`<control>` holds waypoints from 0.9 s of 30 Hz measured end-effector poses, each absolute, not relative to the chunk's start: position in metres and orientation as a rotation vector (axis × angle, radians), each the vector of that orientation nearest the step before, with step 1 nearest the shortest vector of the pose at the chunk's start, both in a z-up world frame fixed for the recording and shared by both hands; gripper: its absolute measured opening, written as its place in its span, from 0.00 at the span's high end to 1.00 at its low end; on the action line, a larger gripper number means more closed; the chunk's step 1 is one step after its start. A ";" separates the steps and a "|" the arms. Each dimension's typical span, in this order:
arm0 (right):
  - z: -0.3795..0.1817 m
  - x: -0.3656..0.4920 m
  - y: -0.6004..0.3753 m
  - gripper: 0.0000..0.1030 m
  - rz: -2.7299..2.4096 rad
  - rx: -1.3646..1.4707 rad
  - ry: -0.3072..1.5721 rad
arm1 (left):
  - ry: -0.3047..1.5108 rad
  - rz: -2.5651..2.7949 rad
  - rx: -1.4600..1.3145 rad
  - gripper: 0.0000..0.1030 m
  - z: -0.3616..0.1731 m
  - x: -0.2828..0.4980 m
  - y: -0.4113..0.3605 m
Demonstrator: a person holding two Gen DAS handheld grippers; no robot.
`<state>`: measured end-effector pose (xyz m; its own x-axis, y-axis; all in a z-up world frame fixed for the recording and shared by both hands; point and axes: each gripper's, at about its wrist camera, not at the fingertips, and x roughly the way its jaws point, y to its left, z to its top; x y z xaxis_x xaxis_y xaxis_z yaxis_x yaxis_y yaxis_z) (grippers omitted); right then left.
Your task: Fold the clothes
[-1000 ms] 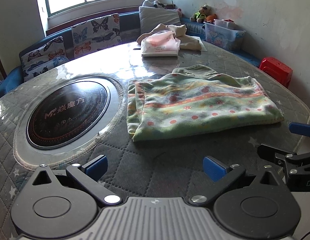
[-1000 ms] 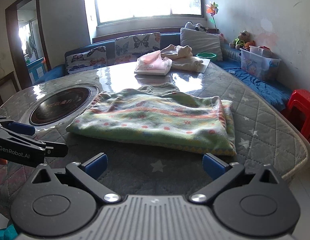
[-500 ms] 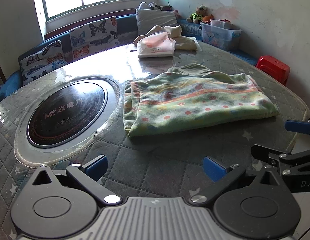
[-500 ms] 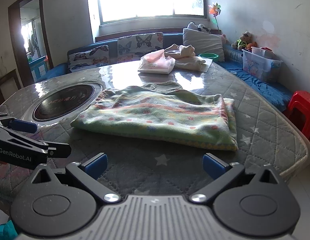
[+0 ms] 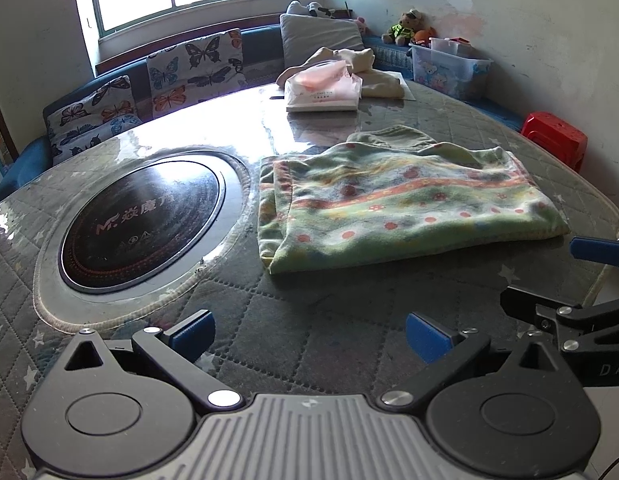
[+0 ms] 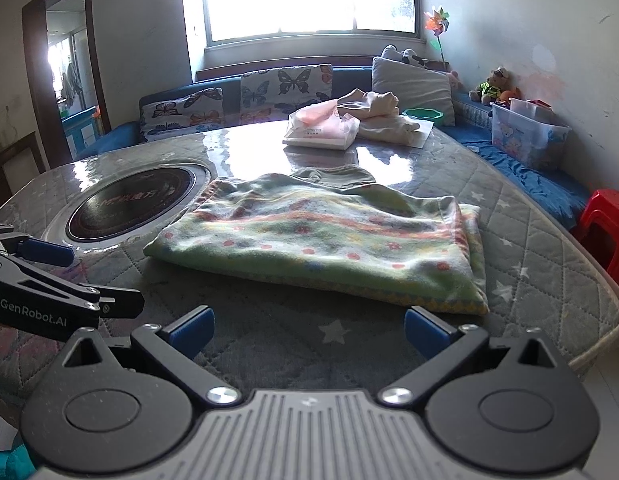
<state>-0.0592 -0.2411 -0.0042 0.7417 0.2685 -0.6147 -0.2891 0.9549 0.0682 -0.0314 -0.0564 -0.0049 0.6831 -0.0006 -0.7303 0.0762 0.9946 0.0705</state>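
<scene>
Left tongs (image 5: 307,332) and right tongs (image 6: 307,330), both spread apart and empty, hover above the near edge of the quilted table (image 5: 301,320), clear of the cloth. Beyond them the folded green garment (image 5: 401,204) lies flat on the table, just right of the round cooktop (image 5: 141,224). Farther back sit a pink packet (image 5: 323,88) and crumpled cream clothes (image 6: 379,118).
</scene>
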 end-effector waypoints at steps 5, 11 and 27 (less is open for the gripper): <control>-0.006 -0.056 -0.240 0.00 0.308 -0.035 0.675 | 0.818 -0.042 0.104 0.00 -0.005 -0.029 -0.058; -0.006 -0.053 -0.241 0.00 0.305 -0.032 0.678 | 0.823 -0.044 0.111 0.00 -0.006 -0.024 -0.060; -0.004 -0.033 -0.234 0.00 0.310 -0.028 0.684 | 0.825 -0.041 0.111 0.00 -0.005 -0.007 -0.055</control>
